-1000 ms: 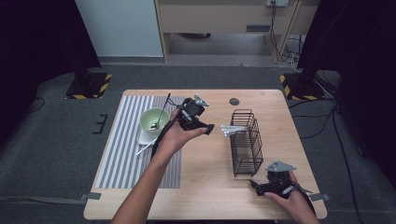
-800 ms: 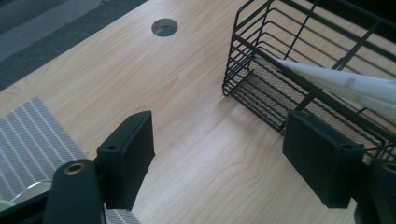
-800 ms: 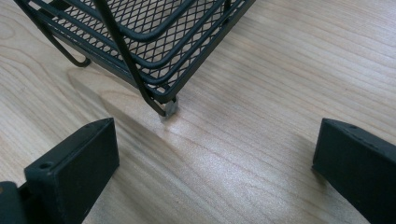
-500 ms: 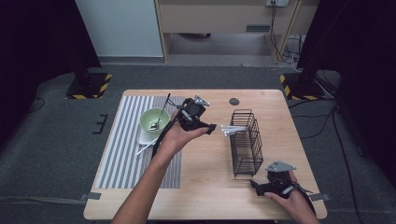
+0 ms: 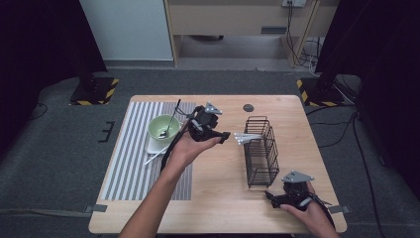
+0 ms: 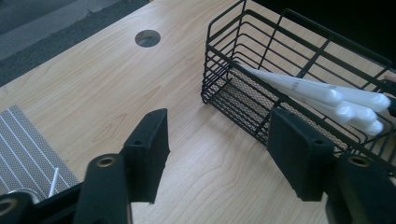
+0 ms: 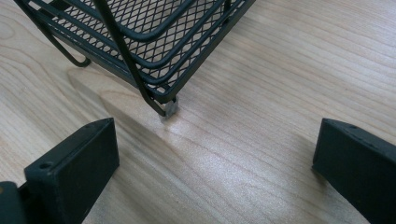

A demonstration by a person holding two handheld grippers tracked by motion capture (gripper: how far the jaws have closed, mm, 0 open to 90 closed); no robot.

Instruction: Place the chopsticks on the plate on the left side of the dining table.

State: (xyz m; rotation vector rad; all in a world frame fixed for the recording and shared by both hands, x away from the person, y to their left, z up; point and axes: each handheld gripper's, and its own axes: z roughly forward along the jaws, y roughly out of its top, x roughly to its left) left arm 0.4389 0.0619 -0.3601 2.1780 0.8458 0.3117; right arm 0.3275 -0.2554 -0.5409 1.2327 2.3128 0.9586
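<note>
A black wire basket point(image 5: 261, 151) stands on the wooden table, right of centre. Several white utensil handles point(image 5: 243, 138) poke out of its left side. My left gripper point(image 5: 225, 136) hovers just left of those handles, pointing at them. In the left gripper view the handles point(image 6: 327, 95) lie across the basket point(image 6: 243, 70), beyond the left gripper point(image 6: 219, 149). Its jaws have just been closing; they are open, with only bare table between them. My right gripper point(image 5: 271, 197) rests near the table's front right, open, with the basket's corner point(image 7: 140, 46) just ahead of the right gripper point(image 7: 215, 154).
A green bowl point(image 5: 164, 128) with a spoon in it sits on a white plate point(image 5: 154, 147), on a striped placemat point(image 5: 129, 153) at the table's left. A round cable hole point(image 5: 248, 107) lies near the far edge. Bare wood stretches between placemat and basket.
</note>
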